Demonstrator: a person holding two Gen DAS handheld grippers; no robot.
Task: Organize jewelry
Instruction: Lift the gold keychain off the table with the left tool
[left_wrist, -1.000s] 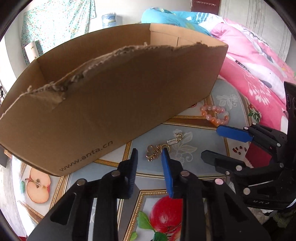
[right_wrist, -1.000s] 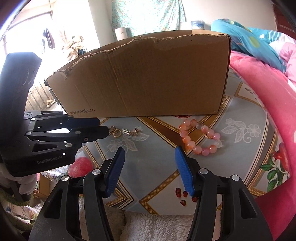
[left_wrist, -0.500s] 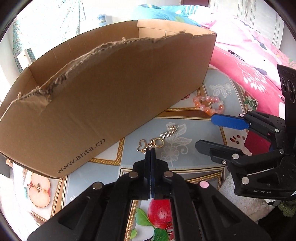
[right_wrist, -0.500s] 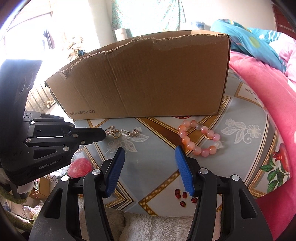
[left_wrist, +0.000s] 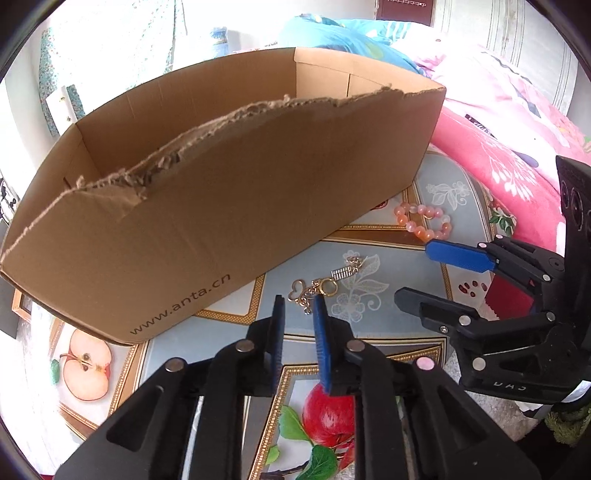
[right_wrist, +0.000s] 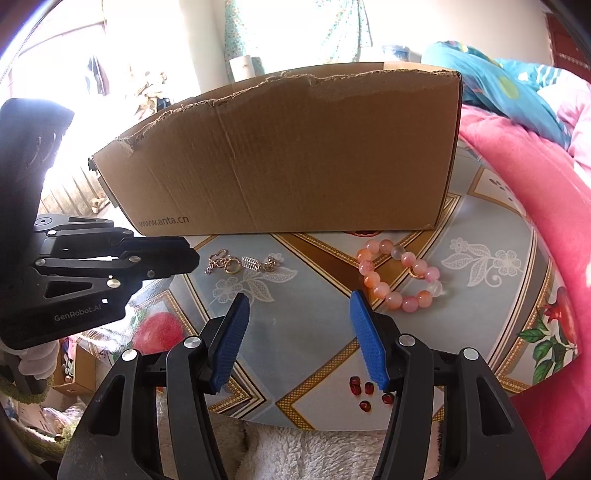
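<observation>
Left gripper (left_wrist: 298, 306) hovering over near-left part of tabletop (left_wrist: 388, 328), jaws opening, a narrow gap showing, nothing pinched between them. Gold chain (left_wrist: 317, 286) lying flat just past the jaw tips, near the front wall of cardboard box (left_wrist: 221, 206), touching no pad as far as visible. Looking light, limp, slippery: fine links with a heart charm, a ring and a small ribbed clasp piece. Probably best taking hold at the ring or the clump of links by it, pinching low against the tabletop; a single thin link likely slipping out.

Cardboard box standing along the far edge of tabletop, top open, rim torn; inside floor not visible.

Right gripper (right_wrist: 297, 325) waiting over the near edge, jaws well apart, holding nothing. Pink bead bracelet (right_wrist: 399, 278) resting toward the right side of tabletop, just beyond the right jaw tip, near the box's right front corner. Beads hard, smooth, rolling on an elastic loop; likely gripping across one strand of beads, not the whole loop. Small dark red seeds (right_wrist: 365, 393) scattered at the near edge, beneath the right jaw.
</observation>
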